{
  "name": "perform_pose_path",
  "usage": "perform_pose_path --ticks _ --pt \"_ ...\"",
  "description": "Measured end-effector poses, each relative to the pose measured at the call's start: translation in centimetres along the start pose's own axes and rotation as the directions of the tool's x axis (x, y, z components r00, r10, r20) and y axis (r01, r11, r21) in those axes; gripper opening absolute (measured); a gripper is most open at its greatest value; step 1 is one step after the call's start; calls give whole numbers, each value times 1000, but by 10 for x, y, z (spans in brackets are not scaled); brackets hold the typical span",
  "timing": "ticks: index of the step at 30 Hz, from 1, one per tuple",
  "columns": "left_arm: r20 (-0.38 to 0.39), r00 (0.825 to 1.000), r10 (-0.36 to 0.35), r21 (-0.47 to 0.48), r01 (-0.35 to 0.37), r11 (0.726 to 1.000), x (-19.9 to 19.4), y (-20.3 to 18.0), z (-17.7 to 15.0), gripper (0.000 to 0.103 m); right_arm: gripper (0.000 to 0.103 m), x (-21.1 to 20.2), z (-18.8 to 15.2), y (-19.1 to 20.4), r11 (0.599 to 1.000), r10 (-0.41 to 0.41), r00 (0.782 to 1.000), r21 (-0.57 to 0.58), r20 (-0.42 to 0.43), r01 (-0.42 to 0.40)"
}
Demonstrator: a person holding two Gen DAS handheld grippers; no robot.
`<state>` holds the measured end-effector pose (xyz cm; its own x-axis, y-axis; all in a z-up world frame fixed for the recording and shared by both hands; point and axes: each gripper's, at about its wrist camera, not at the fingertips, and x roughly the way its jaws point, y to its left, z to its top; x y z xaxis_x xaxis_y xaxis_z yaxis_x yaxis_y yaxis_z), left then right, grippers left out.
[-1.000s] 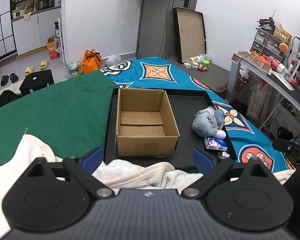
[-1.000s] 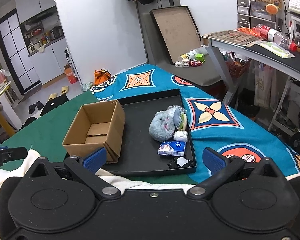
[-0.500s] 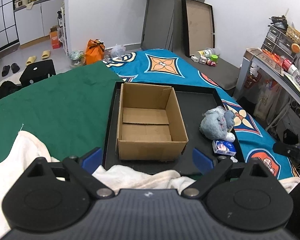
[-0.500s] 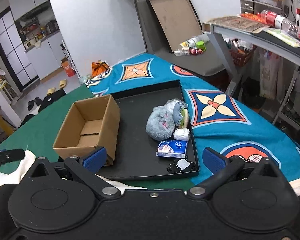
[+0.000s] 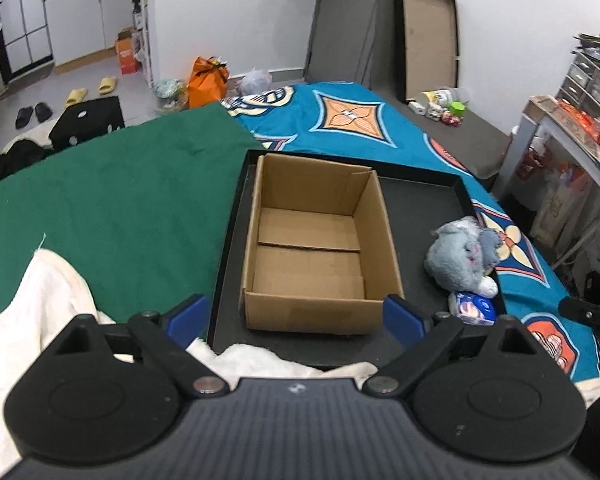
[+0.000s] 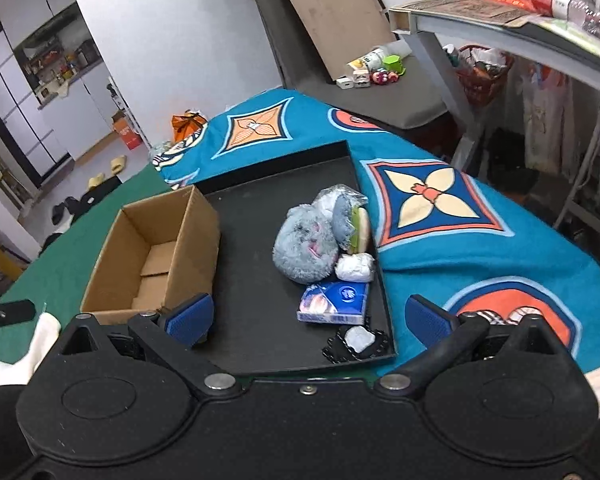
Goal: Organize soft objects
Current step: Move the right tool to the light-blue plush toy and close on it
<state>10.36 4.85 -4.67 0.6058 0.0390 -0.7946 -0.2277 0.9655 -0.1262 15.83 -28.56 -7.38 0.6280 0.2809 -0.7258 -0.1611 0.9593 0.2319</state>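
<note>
An open, empty cardboard box [image 5: 320,252] [image 6: 156,252] stands in the left part of a black tray [image 5: 424,208] [image 6: 260,280]. A grey plush toy [image 5: 456,258] [image 6: 306,250] lies at the tray's right side, with a bagged soft toy [image 6: 350,220], a white wrapped bundle [image 6: 356,268], a blue tissue pack [image 5: 472,308] [image 6: 334,302] and a small black-and-white item [image 6: 358,342] by it. My left gripper [image 5: 296,316] is open and empty over the box's near edge. My right gripper [image 6: 308,316] is open and empty over the tray's near edge.
The tray sits on a bed with a green blanket [image 5: 112,200] and a blue patterned cover [image 6: 452,240]. A white towel [image 5: 40,312] lies at the near edge. A desk [image 6: 520,40] stands at the right. Floor clutter lies beyond the bed.
Both grippers have moved forward and down toward the tray, so the box and the toys look larger. Both stay open and empty.
</note>
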Motion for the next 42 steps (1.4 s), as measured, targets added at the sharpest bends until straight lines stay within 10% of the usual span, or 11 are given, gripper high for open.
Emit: perform_pose_path --ticks 13,42 --pt "-56 997 61 -30 -63 998 54 21 19 87 103 49 20 -3 999 31 999 25 -36 -30" --pt "-233 972 37 -65 -53 996 145 45 22 30 96 174 26 16 996 -69 986 -74 -153 58"
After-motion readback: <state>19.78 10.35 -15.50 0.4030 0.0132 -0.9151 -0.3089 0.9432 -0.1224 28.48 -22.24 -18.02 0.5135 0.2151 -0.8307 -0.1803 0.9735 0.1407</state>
